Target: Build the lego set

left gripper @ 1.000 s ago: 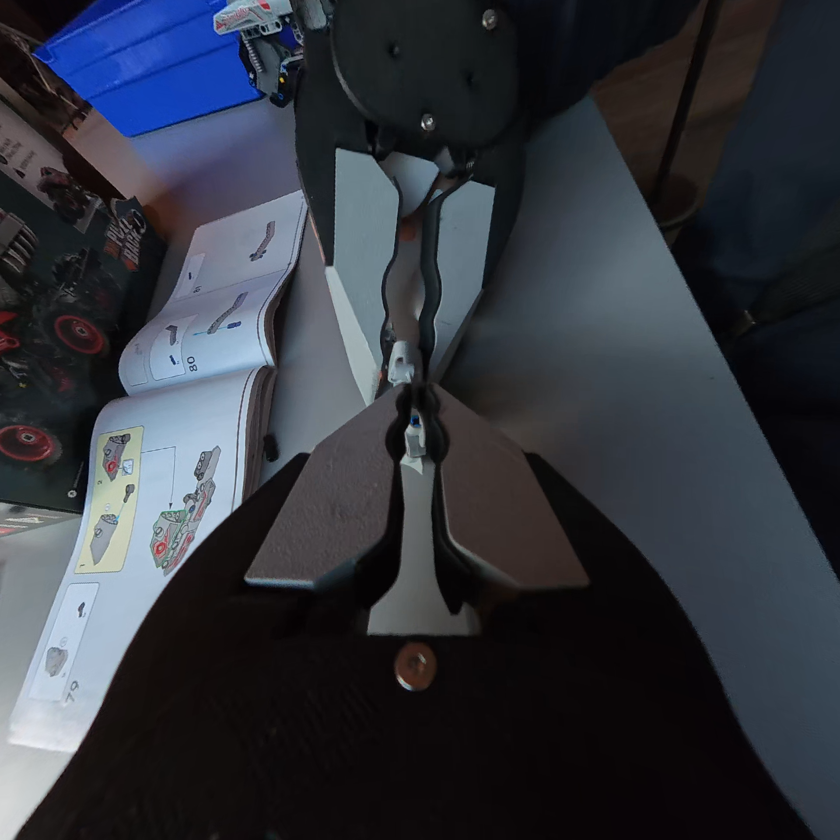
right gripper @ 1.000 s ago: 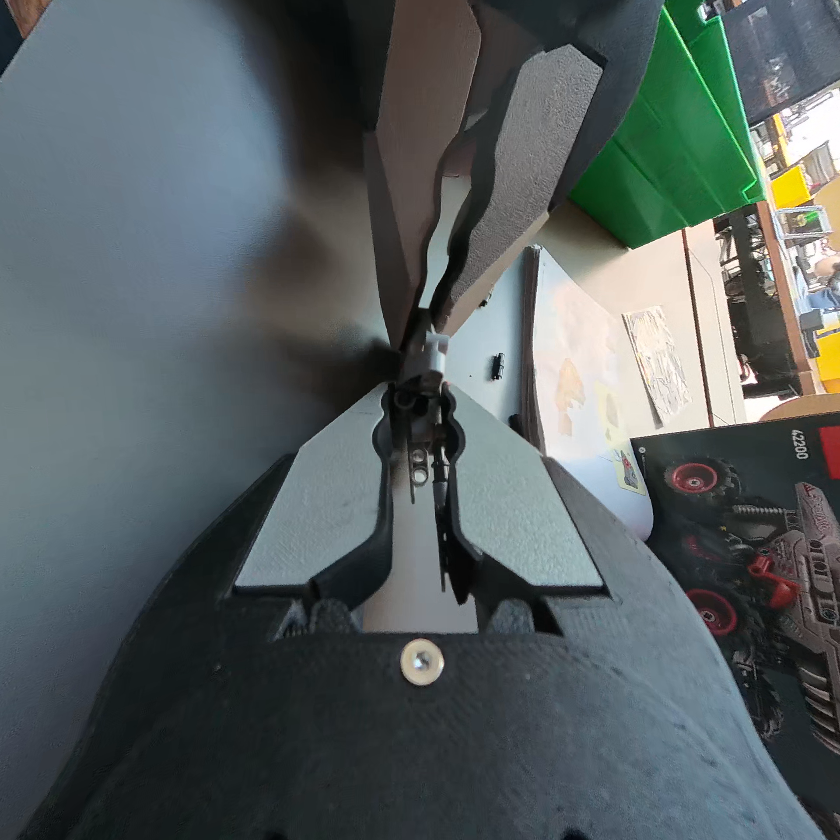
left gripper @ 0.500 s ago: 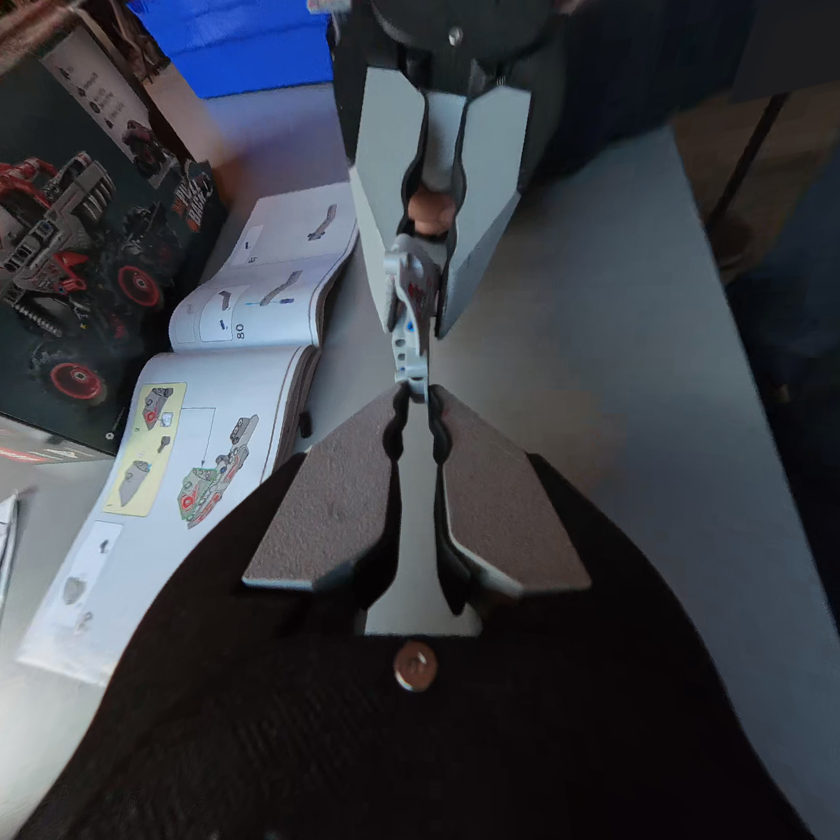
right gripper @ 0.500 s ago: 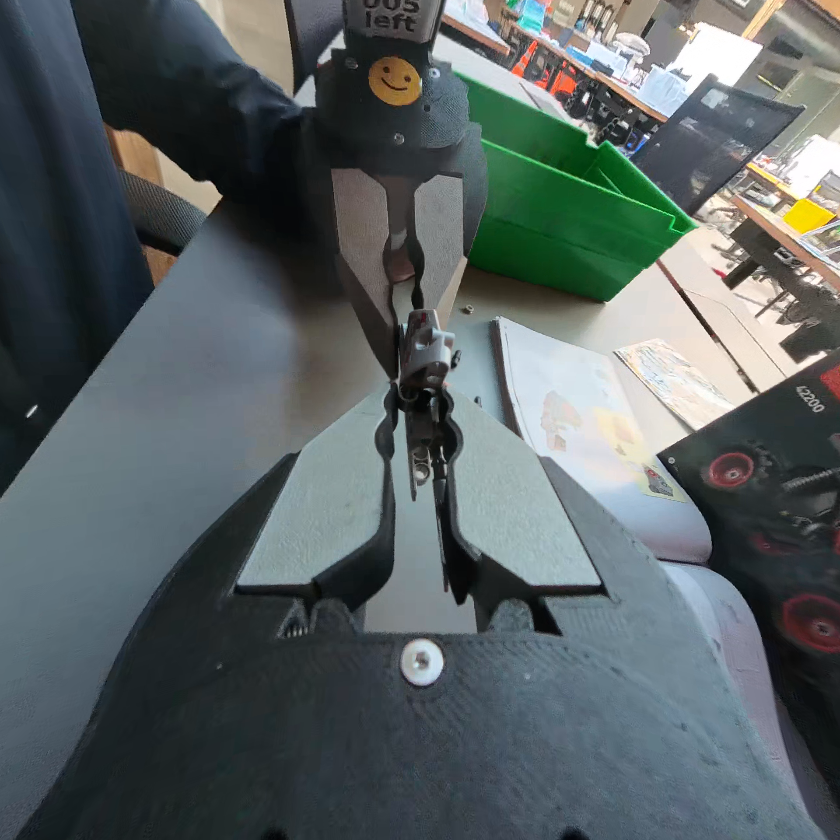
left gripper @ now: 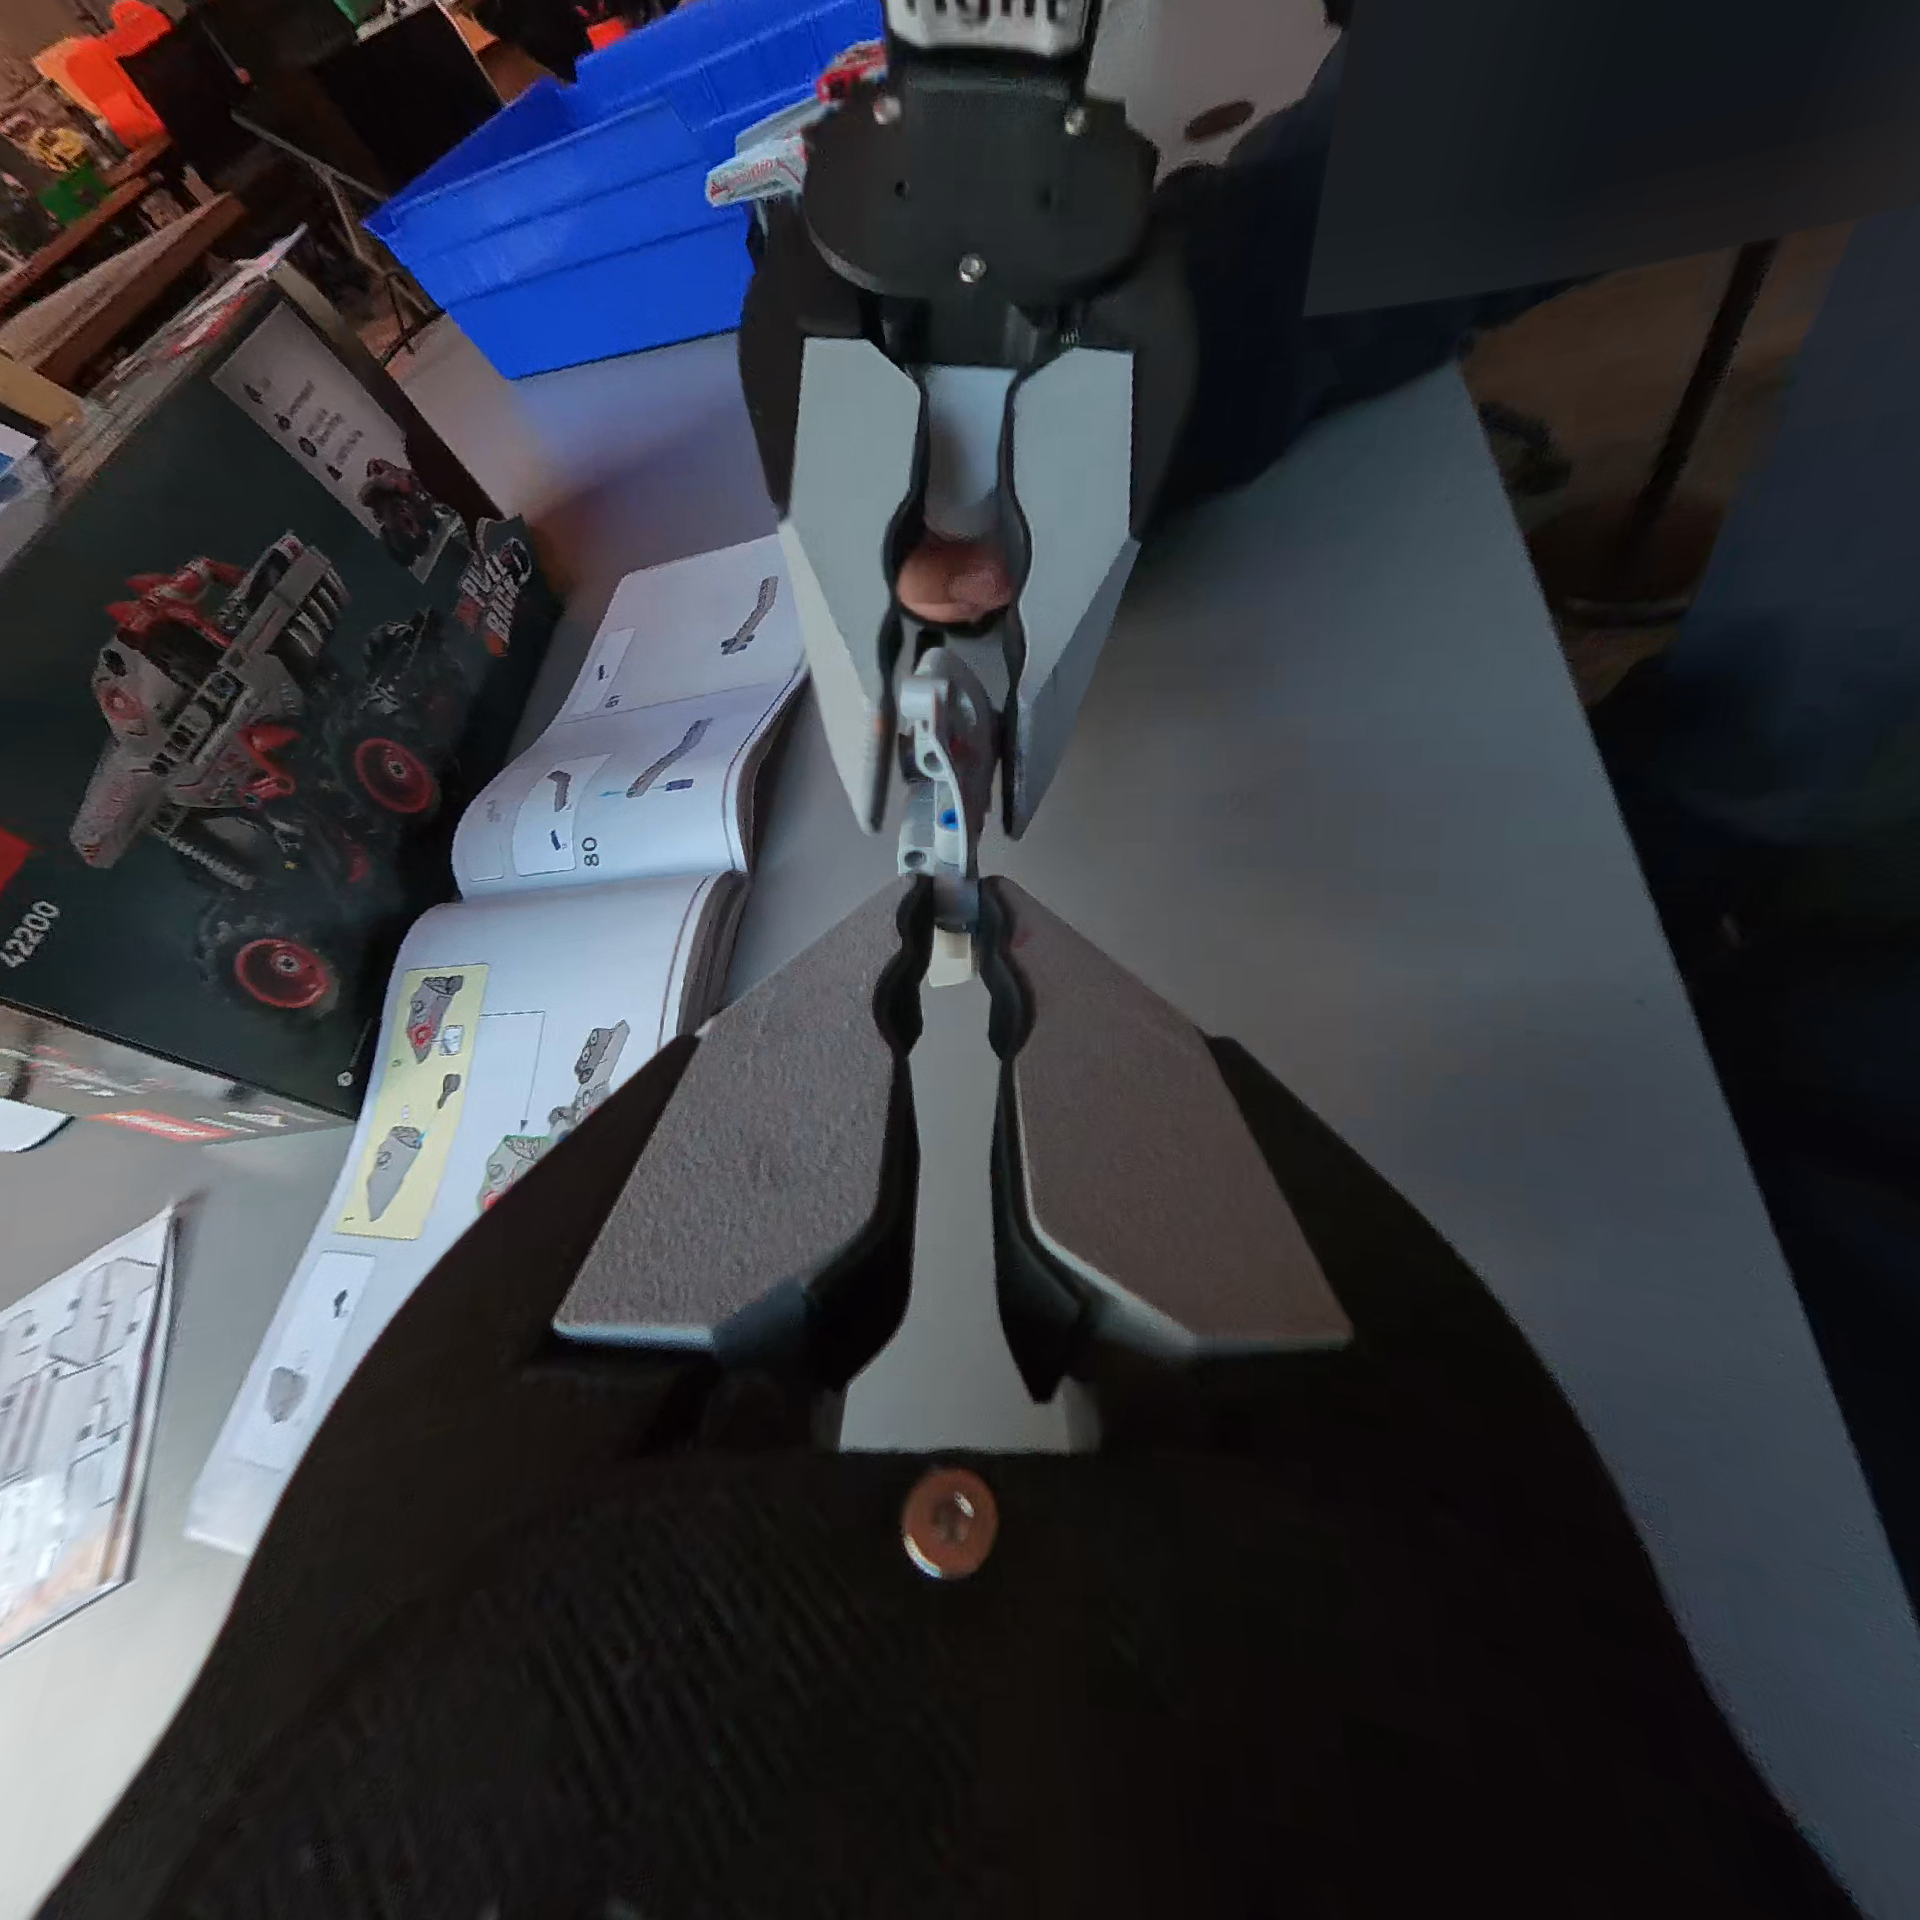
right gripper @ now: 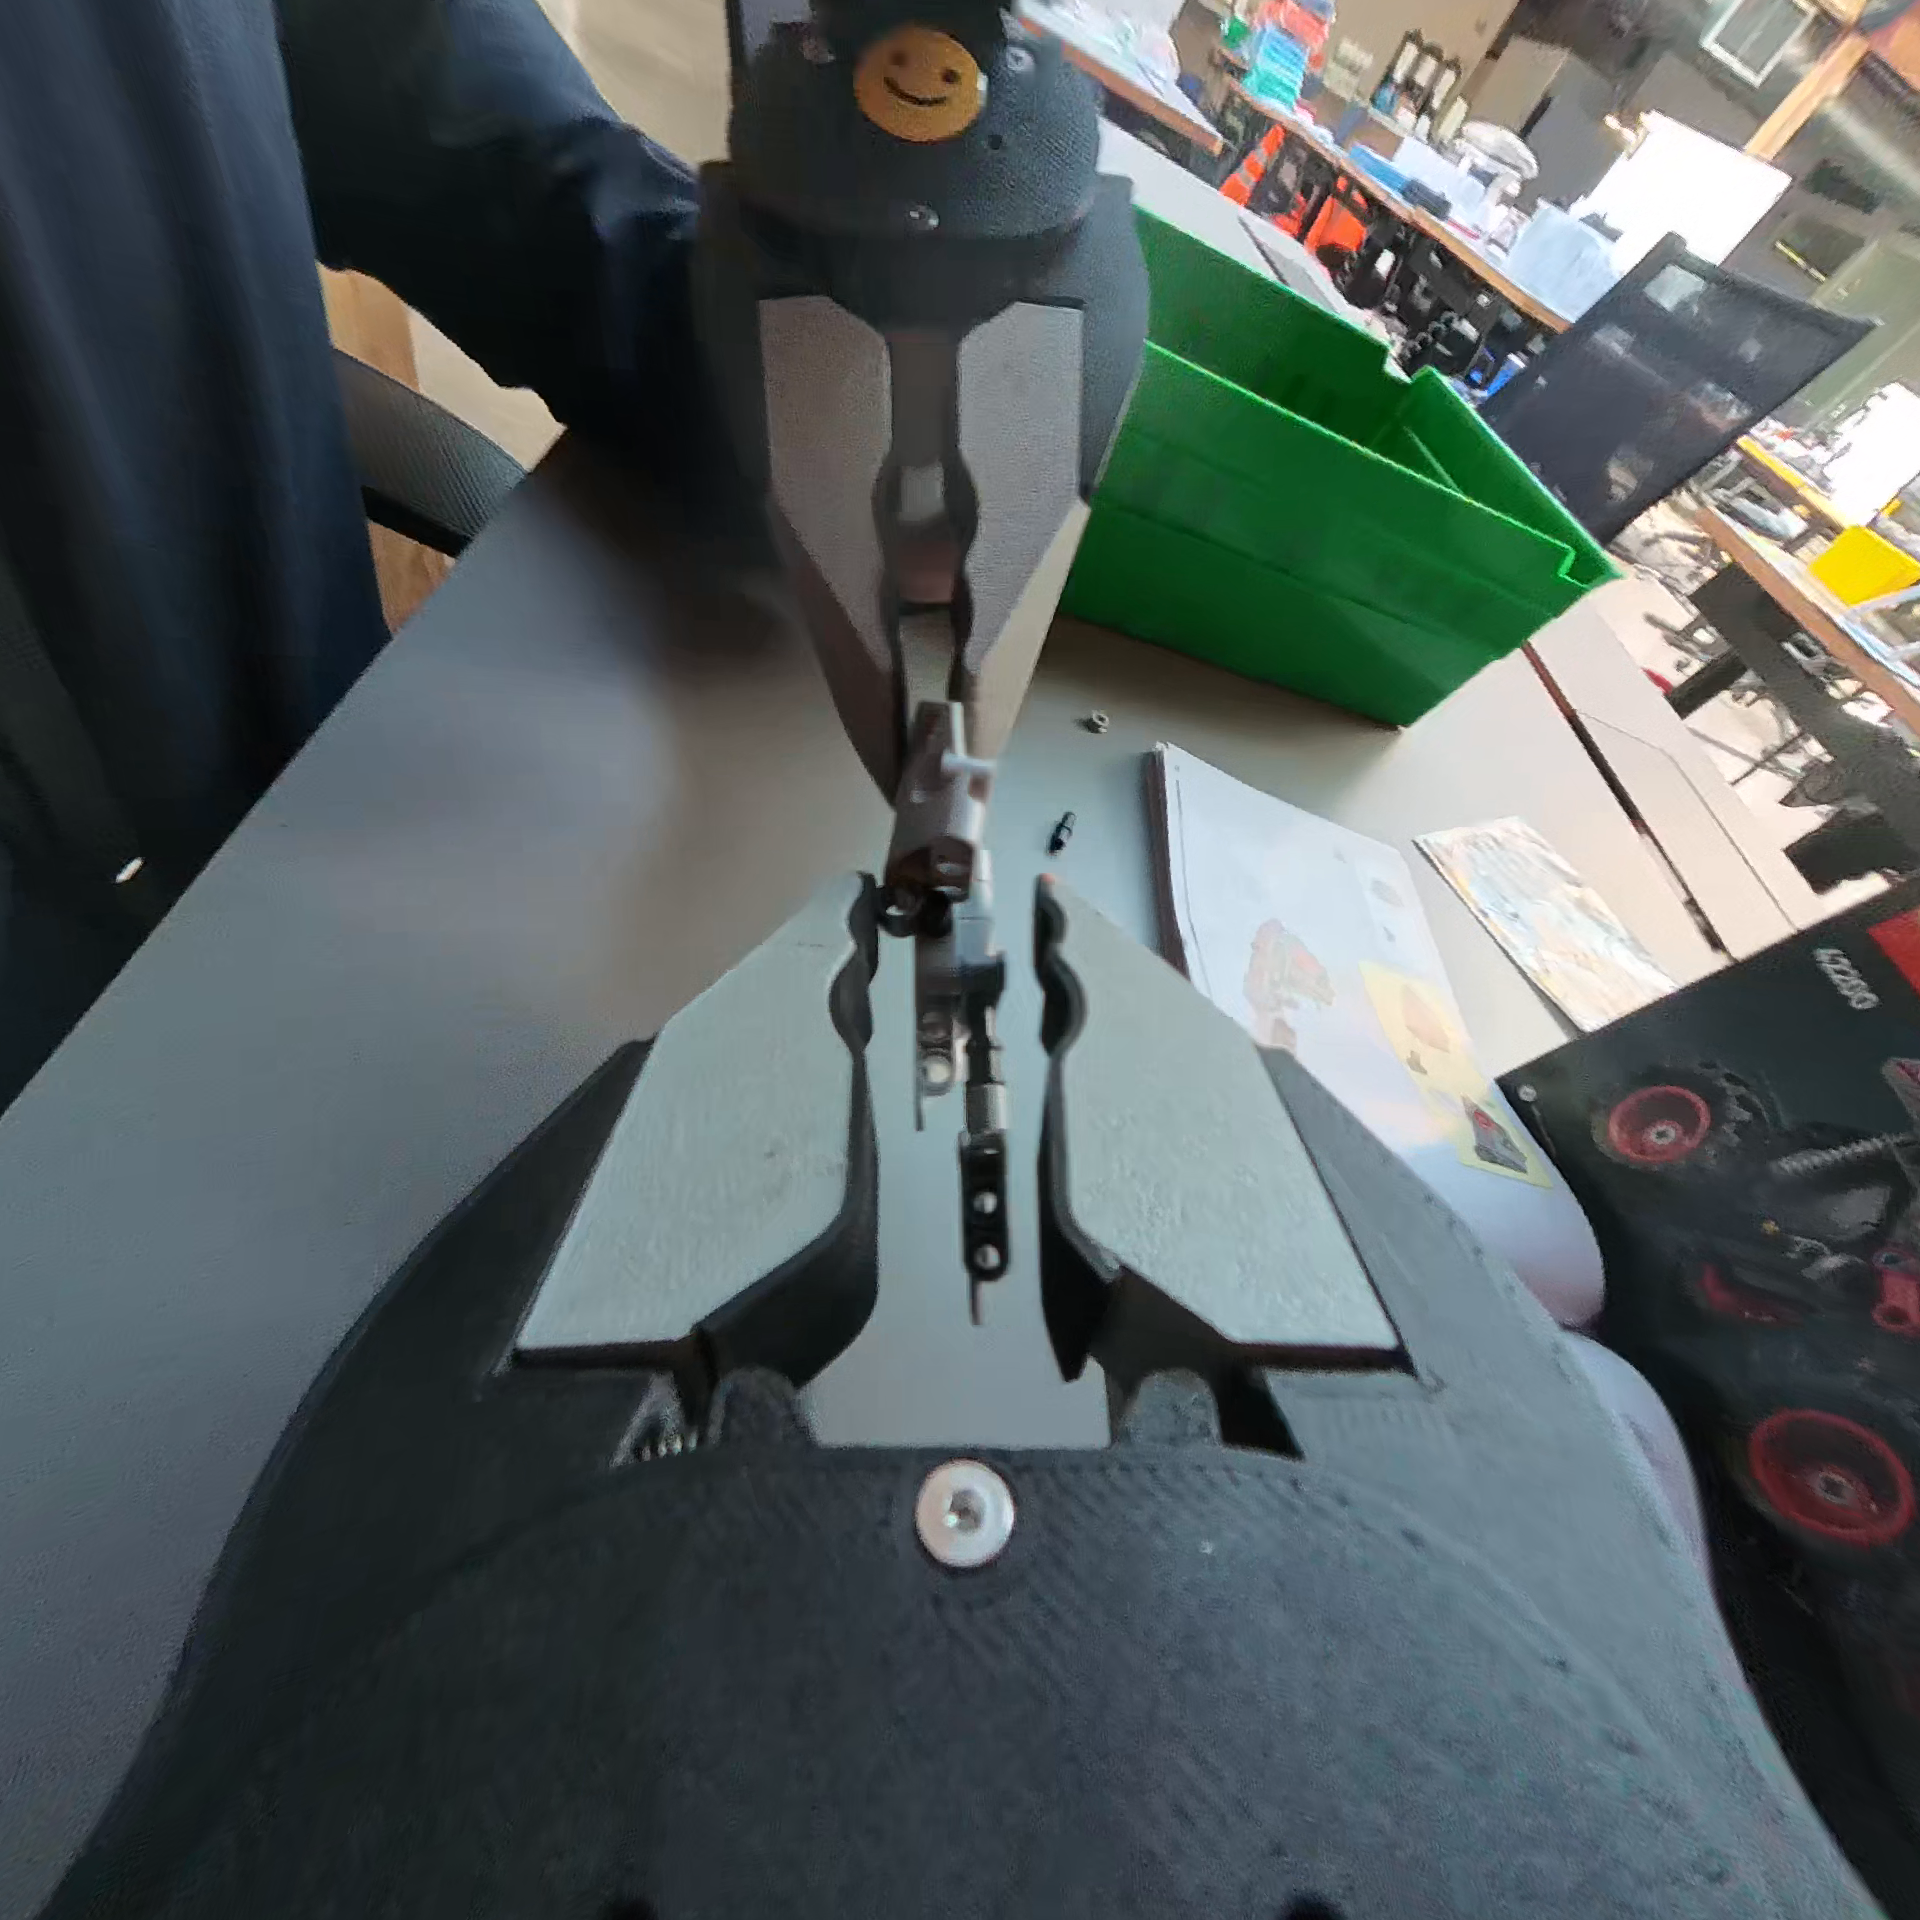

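A thin grey Lego assembly [left gripper: 940,748] with red and blue bits hangs in the air between my two grippers, which face each other tip to tip above the grey table [left gripper: 1299,831]. My left gripper [left gripper: 948,904] is shut on the assembly's near end, on a small pale piece. In the right wrist view the left gripper [right gripper: 935,738] grips the assembly's grey end [right gripper: 940,810]. My right gripper [right gripper: 951,894] stands open: its jaws are parted wider than the assembly, with a gap on the right side. It also shows in the left wrist view [left gripper: 943,821].
An open instruction booklet [left gripper: 582,831] and the dark Lego box [left gripper: 208,727] lie to the left. A blue bin [left gripper: 623,208] and a part-built model [left gripper: 758,166] are behind. A green bin [right gripper: 1299,520], a black pin [right gripper: 1060,831] and a sticker sheet [right gripper: 1538,935] are on the table. Both grippers' tips are close together, under 4 cm apart.
Both grippers have lifted up off the table with the assembly between them. The right gripper's jaws have parted a little wider around it. The left gripper stays shut.
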Demonstrator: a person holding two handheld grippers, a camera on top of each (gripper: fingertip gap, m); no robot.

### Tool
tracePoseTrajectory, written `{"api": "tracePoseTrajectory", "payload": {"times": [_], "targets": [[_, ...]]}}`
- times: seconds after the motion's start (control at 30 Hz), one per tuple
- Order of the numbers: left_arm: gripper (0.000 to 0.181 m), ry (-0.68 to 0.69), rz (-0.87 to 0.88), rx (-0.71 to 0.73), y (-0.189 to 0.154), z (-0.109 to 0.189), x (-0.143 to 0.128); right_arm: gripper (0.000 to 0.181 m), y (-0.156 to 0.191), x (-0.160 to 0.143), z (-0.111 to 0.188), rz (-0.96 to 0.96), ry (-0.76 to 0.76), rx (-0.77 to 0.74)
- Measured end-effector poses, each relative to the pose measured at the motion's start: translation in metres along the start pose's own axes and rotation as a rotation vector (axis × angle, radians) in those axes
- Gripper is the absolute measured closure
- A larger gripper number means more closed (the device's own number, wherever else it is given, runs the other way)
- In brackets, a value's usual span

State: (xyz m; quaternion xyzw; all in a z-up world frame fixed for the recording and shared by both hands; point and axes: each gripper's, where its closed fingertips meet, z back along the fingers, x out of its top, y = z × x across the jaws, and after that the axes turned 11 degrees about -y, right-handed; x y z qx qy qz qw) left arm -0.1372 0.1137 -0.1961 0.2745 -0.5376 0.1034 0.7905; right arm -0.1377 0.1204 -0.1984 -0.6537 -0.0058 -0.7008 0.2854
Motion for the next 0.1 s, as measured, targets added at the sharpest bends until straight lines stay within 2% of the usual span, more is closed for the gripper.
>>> {"api": "tracePoseTrajectory", "payload": {"times": [0.07,0.1], "targets": [[0.176,0.04,-0.038,0.005,-0.0022,-0.0013,-0.0041,0.143,-0.0041,0.0045,0.0034,0.042,0.028,-0.026],[0.176,0.053,-0.052,0.004,-0.0029,-0.0017,-0.0049,0.146,-0.0042,0.0102,0.0035,0.077,0.03,-0.037]]}}
